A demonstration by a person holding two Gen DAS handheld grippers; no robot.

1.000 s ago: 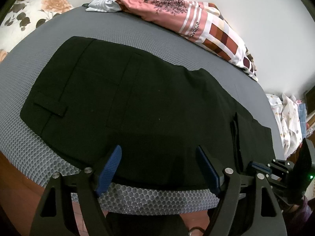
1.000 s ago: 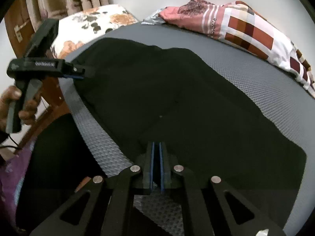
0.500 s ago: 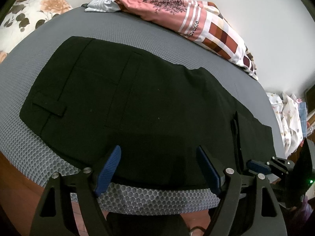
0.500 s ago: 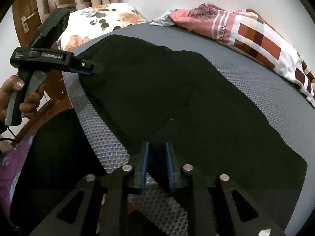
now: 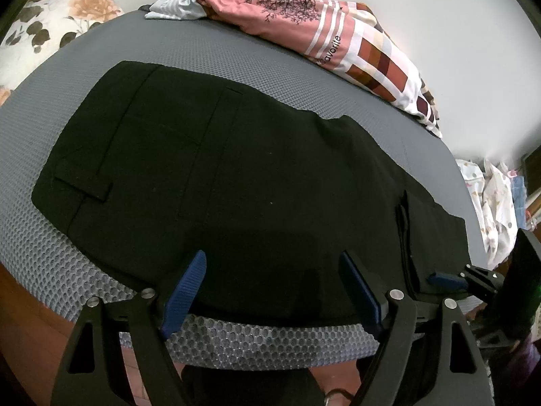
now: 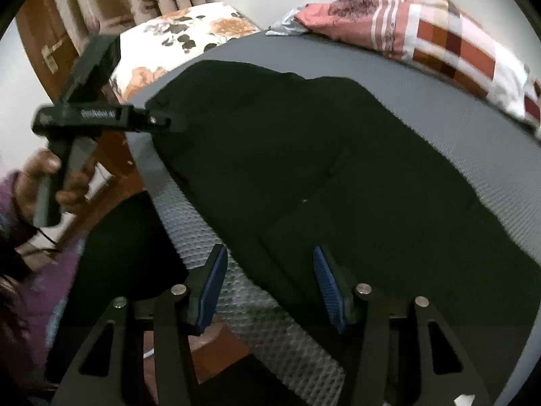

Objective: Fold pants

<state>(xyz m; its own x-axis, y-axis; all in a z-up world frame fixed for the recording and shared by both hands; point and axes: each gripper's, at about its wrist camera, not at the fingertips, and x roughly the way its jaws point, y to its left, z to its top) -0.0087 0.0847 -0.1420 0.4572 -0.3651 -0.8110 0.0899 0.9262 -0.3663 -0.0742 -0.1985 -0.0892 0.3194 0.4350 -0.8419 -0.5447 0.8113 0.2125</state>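
On the grey mesh mattress (image 5: 209,50), black pants (image 5: 236,176) lie flat, spread sideways across the near half, hem edge running along the front edge of the bed. Left gripper (image 5: 272,291) hangs over that near edge, jaws wide apart, blue pads clear of the cloth, gripping nothing. Right gripper (image 6: 268,287) is released too: its jaws have just been opening, pads now apart with the pants edge and bare mesh showing between them, no pad pressing on cloth. From the right wrist view the left gripper (image 6: 175,122) sits at the far corner of the pants, its handle in a hand (image 6: 54,182) with a purple sleeve. Pink-and-check blanket (image 5: 338,40) is bunched at the far side by the wall. Floral pillow (image 5: 57,20) at far left. Right view is blurry.
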